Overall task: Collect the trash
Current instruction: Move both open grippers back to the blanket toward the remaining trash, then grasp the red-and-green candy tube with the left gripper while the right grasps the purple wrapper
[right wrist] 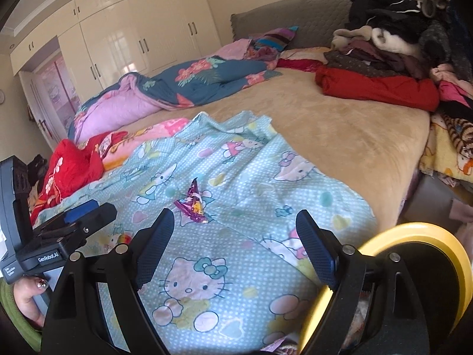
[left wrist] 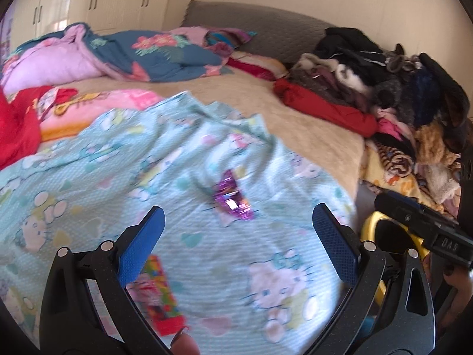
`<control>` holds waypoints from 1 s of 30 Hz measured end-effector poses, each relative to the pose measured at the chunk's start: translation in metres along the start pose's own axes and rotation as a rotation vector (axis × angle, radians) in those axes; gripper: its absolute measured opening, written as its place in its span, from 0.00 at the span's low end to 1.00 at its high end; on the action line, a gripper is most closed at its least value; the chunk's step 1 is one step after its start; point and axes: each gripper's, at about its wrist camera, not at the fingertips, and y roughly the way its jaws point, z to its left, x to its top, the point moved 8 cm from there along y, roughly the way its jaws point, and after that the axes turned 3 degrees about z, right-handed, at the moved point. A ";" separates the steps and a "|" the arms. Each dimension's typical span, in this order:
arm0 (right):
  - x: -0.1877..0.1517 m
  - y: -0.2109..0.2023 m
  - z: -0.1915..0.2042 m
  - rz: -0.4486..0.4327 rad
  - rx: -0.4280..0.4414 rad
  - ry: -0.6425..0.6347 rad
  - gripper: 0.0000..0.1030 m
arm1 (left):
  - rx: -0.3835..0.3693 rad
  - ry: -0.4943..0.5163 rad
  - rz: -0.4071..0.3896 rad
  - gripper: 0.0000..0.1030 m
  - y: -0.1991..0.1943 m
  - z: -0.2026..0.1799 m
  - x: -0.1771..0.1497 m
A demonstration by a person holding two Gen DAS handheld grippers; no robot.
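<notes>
Two tools hover over the bed, both with jaws spread wide and nothing between them. The left tool (left wrist: 238,236) has blue pads with a fine dimpled grip texture on black plastic arms; the right tool (right wrist: 235,235) has the same build, its pads looking darker. In the right wrist view the left tool's body reads "GenRobot.AI" in white on black, and in the left wrist view the other body shows letters that look like "DAS".

A crinkled purple foil wrapper (left wrist: 232,199) lies on the mint-green Hello Kitty sheet (left wrist: 103,159), just ahead of both tools, touching neither. A second, flat wrapper (left wrist: 161,295), red with bright multicoloured print too blurred to read, lies on the same sheet just beside the left tool's left finger. A round yellow-rimmed bin (right wrist: 428,248) with a dark interior sits off the bed's edge beside the right tool. The plush tan bedspread (right wrist: 340,124) carries heaped clothes (right wrist: 393,47).
</notes>
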 end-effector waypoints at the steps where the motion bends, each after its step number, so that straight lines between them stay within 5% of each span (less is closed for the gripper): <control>1: 0.000 0.007 0.002 0.011 0.003 -0.008 0.79 | 0.010 -0.007 0.009 0.89 0.002 0.009 -0.003; 14: -0.005 0.106 0.053 0.172 0.084 -0.109 0.69 | 0.015 -0.176 0.153 0.89 0.017 0.076 -0.055; 24: -0.015 0.167 0.069 0.265 0.082 -0.145 0.62 | -0.013 -0.217 0.259 0.78 0.031 0.073 -0.095; 30: -0.019 0.194 0.071 0.309 0.106 -0.129 0.39 | 0.032 -0.188 0.276 0.69 0.036 0.074 -0.102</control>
